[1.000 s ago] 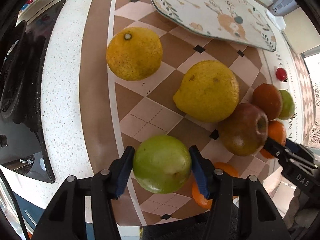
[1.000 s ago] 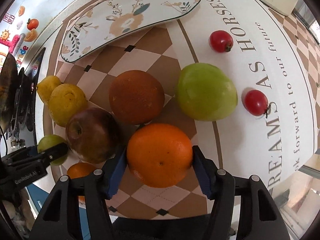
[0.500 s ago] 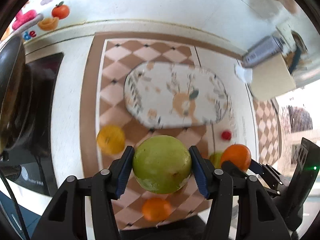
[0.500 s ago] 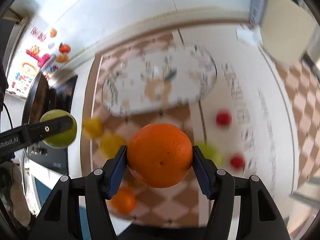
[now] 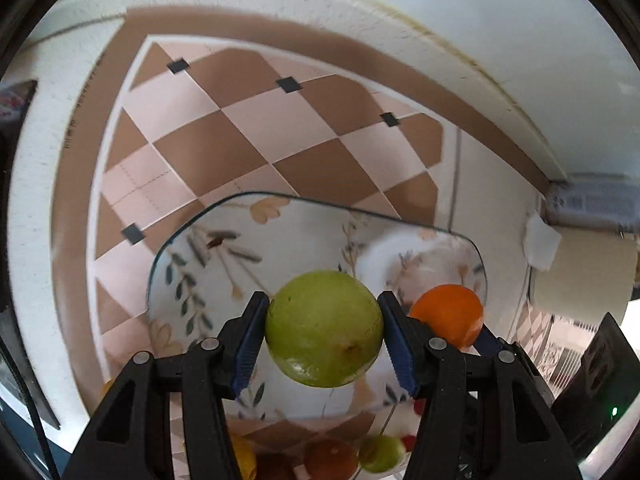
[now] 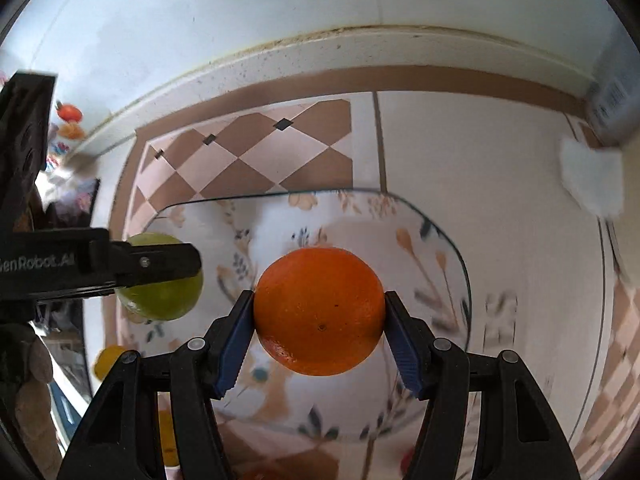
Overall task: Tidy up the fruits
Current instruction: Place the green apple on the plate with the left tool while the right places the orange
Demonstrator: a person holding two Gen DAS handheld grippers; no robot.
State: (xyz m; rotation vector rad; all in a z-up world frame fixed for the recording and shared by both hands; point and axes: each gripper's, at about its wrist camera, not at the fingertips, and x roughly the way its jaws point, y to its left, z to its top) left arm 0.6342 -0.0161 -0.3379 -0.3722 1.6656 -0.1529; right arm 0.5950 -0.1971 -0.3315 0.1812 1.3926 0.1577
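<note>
The left tool (image 5: pixel 323 330) is pinching a green fruit (image 5: pixel 324 328) between its two blue pads, and the fruit hangs in the air above a flowered plate (image 5: pixel 192 264). The right tool (image 6: pixel 319 312) is pinching an orange (image 6: pixel 319 311) in the same way, also above this plate. In the left wrist view the orange shows just beside the green fruit, on its right side. In the right wrist view the green fruit is at the left, partly behind a black finger of the left tool.

The plate lies on a tabletop (image 5: pixel 36 184) covered with a brown and pink checked mat (image 5: pixel 256 128). Behind the near edge of the plate some other fruits (image 5: pixel 332 458) lie on the mat; they are blurred, so probably one green, one reddish and one yellow.
</note>
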